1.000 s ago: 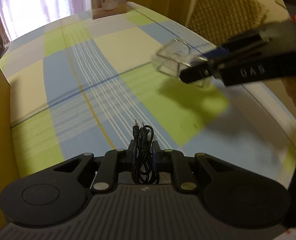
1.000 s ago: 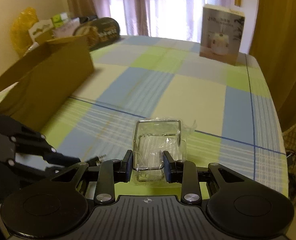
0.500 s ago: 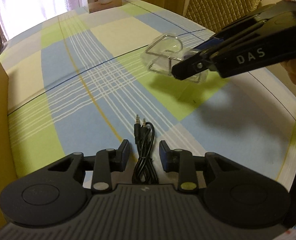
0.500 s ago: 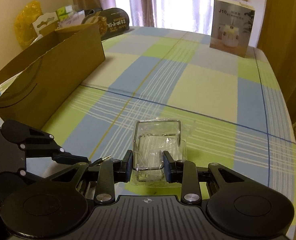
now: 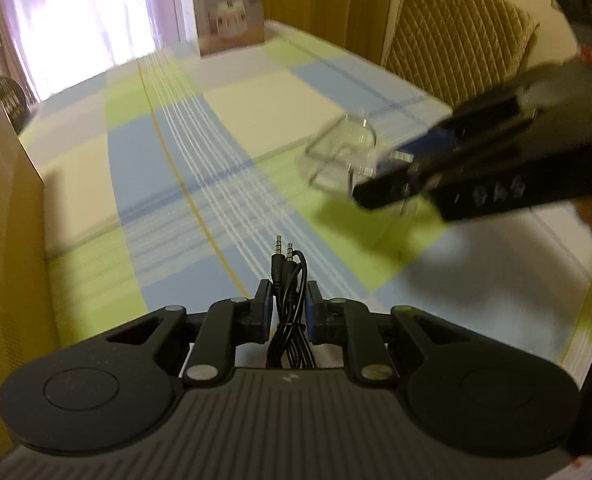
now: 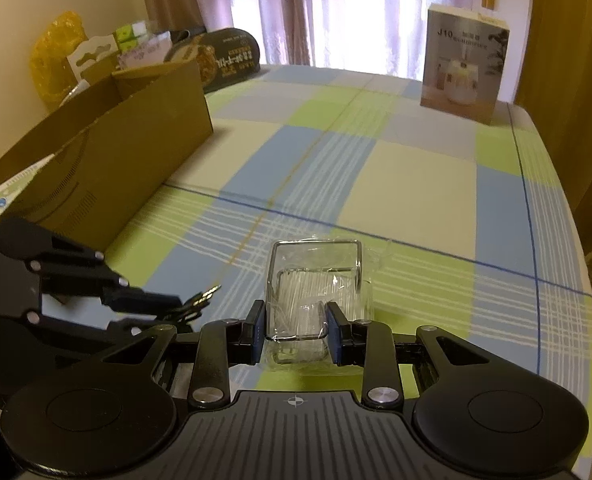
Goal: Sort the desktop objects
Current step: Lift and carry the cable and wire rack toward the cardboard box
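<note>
Overhead, left tongs (image 5: pixel 287 304) gripping cable (image 5: pixel 289 320); tablecloth (image 6: pixel 416 184) open ahead

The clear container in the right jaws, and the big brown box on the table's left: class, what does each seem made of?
Clear container: probably transparent plastic, glossy; the checked cloth shows through it and its edges catch light. A thin crinkled film seems to wrap it.
Brown box: cardboard, matt; flat tan panels with raised flaps and thin cut edges.
</note>
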Demonstrator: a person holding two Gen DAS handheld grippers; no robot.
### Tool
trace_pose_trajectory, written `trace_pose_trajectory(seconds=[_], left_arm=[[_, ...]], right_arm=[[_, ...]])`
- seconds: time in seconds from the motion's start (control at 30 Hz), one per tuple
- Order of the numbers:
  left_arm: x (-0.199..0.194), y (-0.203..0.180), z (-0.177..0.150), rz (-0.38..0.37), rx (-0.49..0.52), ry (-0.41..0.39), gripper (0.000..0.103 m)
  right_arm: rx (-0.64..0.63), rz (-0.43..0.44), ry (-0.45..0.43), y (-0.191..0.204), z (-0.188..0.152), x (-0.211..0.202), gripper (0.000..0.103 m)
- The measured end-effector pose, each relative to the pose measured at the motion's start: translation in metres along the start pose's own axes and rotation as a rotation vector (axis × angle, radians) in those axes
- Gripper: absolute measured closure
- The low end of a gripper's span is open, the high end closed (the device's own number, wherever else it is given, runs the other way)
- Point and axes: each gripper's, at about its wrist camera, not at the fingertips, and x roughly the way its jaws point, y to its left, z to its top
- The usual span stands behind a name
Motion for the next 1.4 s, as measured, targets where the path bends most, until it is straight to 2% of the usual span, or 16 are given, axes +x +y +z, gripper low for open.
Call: trace_pose_trajectory(seconds=[0.47,0.73,1.13,1.4], left_arm=[[-0.055,0.023,0.026,0.083,-0.076,-0.13,0.09],[-0.094,0.05,0.033,0.164,-0.152,-0.219,0.09],[-0.157,0.116,0.022,0.305,-0.326,-0.328,0.09],[-0.177,0.154,-0.001,0.406,-0.388,-0.307,0.09]], right_arm=[[-0.017,0.008,-0.099,0.021,0.03,-0.022,0.075],[-0.053,0.027,-0.186,0.042,0.061,-0.027,0.075],[-0.055,0.122,-0.272,0.081,0.097,-0.02,0.075],[-0.099,0.231,-0.314,0.133,0.125,-0.007,0.075]])
